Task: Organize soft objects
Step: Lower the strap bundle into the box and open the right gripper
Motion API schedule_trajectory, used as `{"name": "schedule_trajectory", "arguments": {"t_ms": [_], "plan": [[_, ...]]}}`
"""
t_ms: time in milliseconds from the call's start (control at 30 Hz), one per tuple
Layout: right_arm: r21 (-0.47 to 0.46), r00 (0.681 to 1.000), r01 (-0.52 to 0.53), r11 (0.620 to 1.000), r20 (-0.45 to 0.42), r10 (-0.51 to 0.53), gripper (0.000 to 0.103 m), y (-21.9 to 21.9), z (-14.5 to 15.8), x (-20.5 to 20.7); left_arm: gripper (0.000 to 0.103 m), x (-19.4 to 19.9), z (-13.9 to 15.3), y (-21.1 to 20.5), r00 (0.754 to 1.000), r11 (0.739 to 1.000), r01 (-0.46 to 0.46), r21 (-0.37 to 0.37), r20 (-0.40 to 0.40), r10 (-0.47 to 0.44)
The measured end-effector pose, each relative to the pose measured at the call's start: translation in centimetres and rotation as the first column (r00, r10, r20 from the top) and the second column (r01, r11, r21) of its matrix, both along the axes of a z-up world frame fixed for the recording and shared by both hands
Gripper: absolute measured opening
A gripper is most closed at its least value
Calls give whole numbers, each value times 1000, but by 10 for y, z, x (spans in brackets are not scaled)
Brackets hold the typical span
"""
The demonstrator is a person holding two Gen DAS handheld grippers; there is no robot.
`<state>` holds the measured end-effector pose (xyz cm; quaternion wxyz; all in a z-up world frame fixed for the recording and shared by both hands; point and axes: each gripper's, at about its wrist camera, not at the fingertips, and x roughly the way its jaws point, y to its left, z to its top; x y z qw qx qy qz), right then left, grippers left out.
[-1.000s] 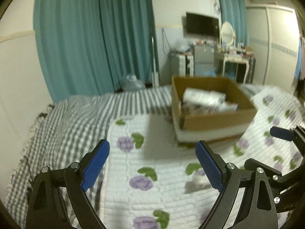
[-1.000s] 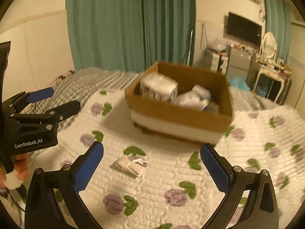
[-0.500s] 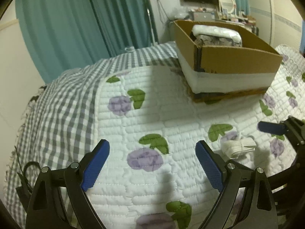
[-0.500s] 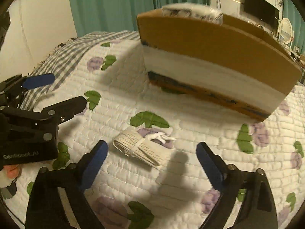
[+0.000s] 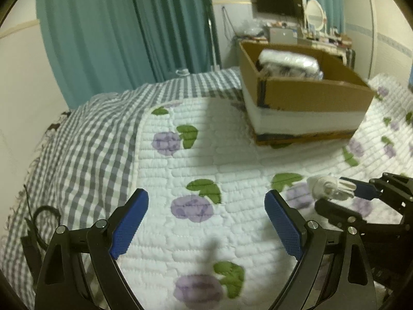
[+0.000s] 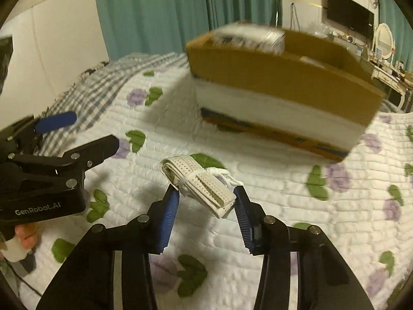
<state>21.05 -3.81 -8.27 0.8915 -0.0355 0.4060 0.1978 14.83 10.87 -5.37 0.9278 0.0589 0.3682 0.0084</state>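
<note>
Here a white floral quilt (image 6: 258, 206) is covering the bed, bearing a cardboard box (image 6: 278, 77) at its far side. Nearer, the left gripper (image 5: 206, 206) is hanging with jaws wide apart, gripping nothing. The right gripper (image 6: 206, 201) has just been closing, its 2 pads pinching a folded white band (image 6: 201, 183) on the quilt.
</note>
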Motion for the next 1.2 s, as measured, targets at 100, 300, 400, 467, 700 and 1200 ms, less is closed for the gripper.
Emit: {"name": "schedule_trajectory", "arguments": {"t_ms": [100,300,400,467,700,1200], "plan": [[6,999,17,1000,32,-18,43,-14,20,-8,93,-10,19,-6,999,1000,4,-26,40,-3],[13,991,48,999,128,-49,43,-46,78,-26,93,-27,60,-29,992,1000,17,1,128,-17],[-5,981,49,999,186,-47,43,-59,111,-33,93,-33,82,-37,985,1000,22,-17,173,-19],[-9,975,53,999,215,-50,43,-67,132,-33,93,-36,97,-43,979,999,29,-39,203,-20],[-5,947,63,998,315,-58,43,-86,191,-25,93,-25,143,-66,947,999,40,-26,321,-29],[20,948,82,996,308,-85,43,-89,194,119,93,99,136,-89,932,999,33,-40,363,-16]]}}
